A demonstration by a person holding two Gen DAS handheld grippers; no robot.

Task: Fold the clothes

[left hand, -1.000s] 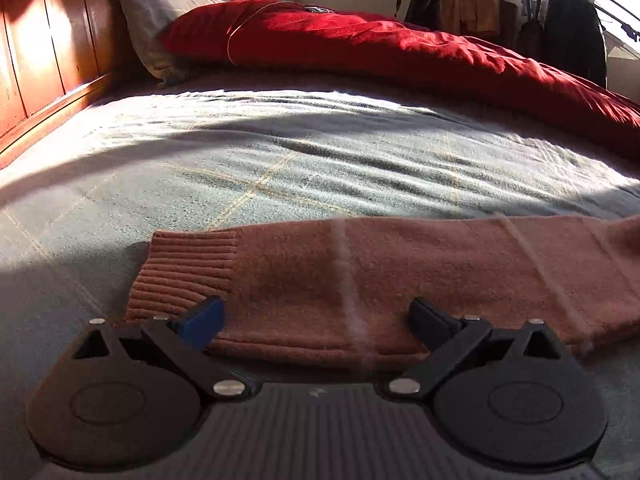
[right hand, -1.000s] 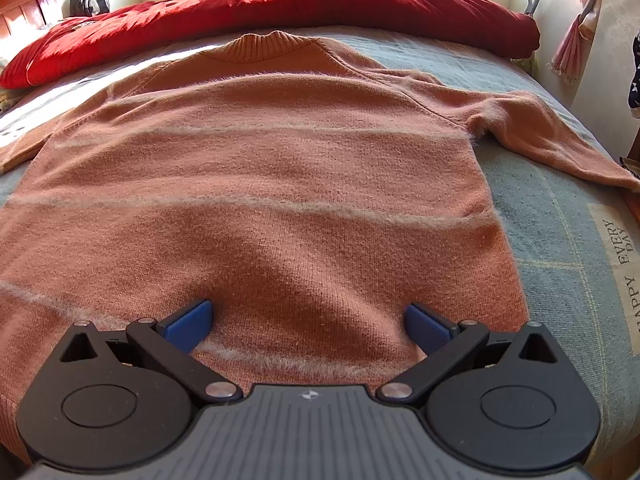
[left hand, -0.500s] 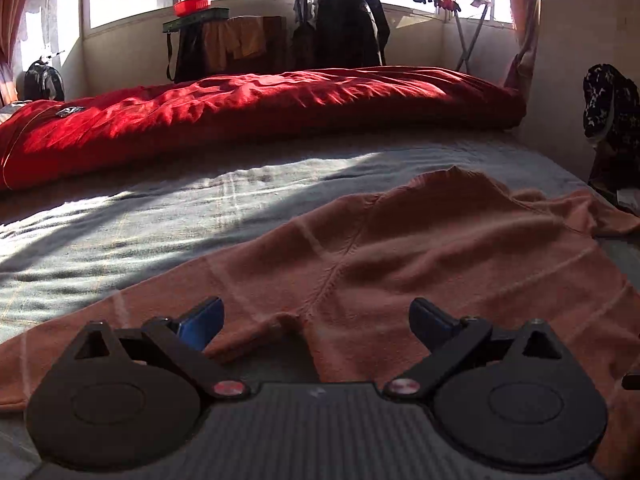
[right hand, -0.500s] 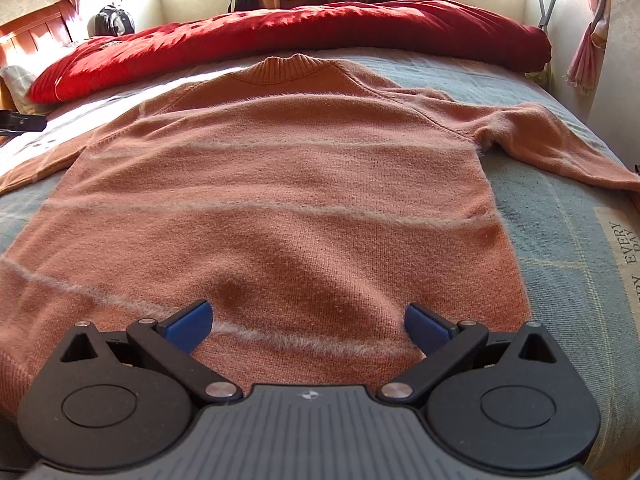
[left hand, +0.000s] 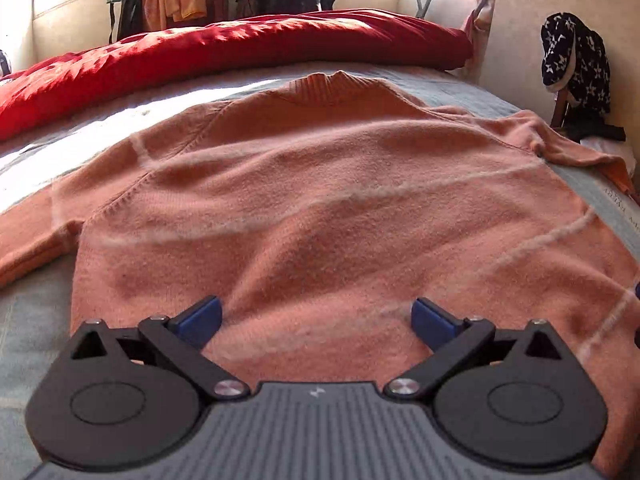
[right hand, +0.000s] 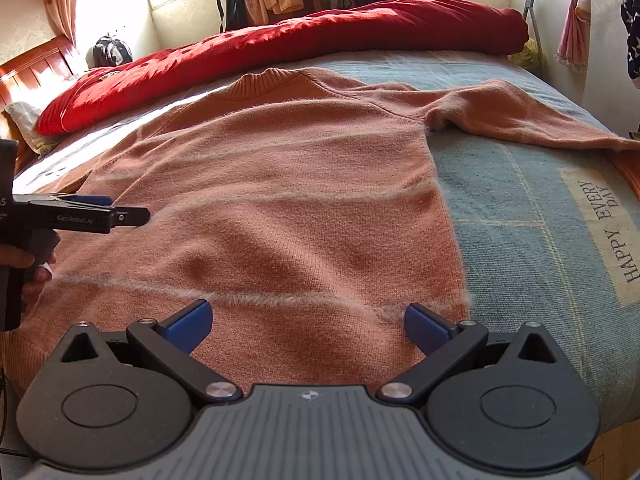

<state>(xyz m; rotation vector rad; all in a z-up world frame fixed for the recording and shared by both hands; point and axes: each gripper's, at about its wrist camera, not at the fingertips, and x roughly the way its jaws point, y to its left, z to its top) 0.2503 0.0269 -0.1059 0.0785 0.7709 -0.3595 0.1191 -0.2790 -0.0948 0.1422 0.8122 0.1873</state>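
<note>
Salmon-orange knit sweater (left hand: pixel 320 200) w/ thin pale stripes lies flat, spread out on a grey-blue plaid bedspread (right hand: pixel 540 216), collar at the far end, hem at the near end by both grippers. Left gripper (left hand: pixel 316 314) sits over the sweater's lower body near the hem, jaws wide apart, nothing between the blue pads (left hand: pixel 200 318); can't tell if they touch the knit. Right gripper (right hand: pixel 308 322) is over the hem too, closer to the sweater's right edge, jaws also spread wide, empty. Its right pad (right hand: pixel 424 326) is just beside the side seam where knit meets bedspread.

In the right wrist view the left gripper shows side-on at the sweater's left edge, held in a hand (right hand: pixel 28 268). Sweater's right sleeve (right hand: pixel 520 120) stretches out sideways over the bedspread; left sleeve (left hand: pixel 28 240) runs off the other way. Beyond the collar a red duvet (right hand: pixel 320 44) is bunched along the far side of the bed. A "HAPPY EVERY DAY" patch (right hand: pixel 604 232) sits on the bedspread, right of the sweater. A dark star-print garment (left hand: pixel 576 60) hangs by the wall beyond the right sleeve.
</note>
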